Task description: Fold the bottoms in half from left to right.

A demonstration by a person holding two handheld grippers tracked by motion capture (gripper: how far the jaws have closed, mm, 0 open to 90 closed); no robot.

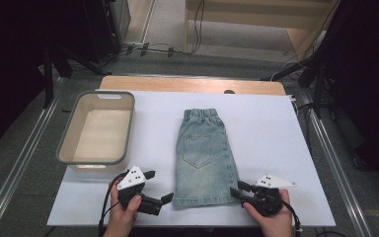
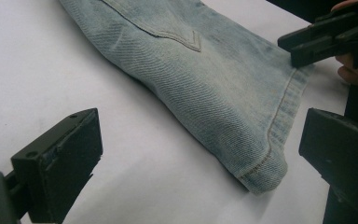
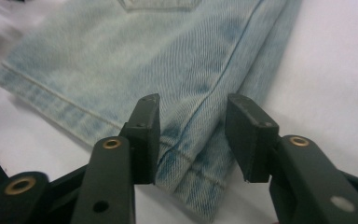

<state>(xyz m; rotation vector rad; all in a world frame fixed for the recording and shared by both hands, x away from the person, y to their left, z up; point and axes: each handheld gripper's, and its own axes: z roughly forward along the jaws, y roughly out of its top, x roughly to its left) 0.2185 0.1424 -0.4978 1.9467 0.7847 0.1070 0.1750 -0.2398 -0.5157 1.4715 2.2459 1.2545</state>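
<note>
Folded denim shorts [image 1: 205, 155] lie flat on the white sheet [image 1: 271, 133], waistband far, hem between the two grippers; faded blue, back pocket up. Right gripper [image 1: 237, 191] has its jaws spread astride the hem's near-right corner, not clenched; left gripper [image 1: 159, 186] gapes wide just beside the hem's left corner, holding nothing. A beige tub [image 1: 97, 127] sits beyond the left gripper, clear of the cloth; the shorts' underside is hidden.

Folded denim shorts [image 1: 205, 158], flat on table
</note>
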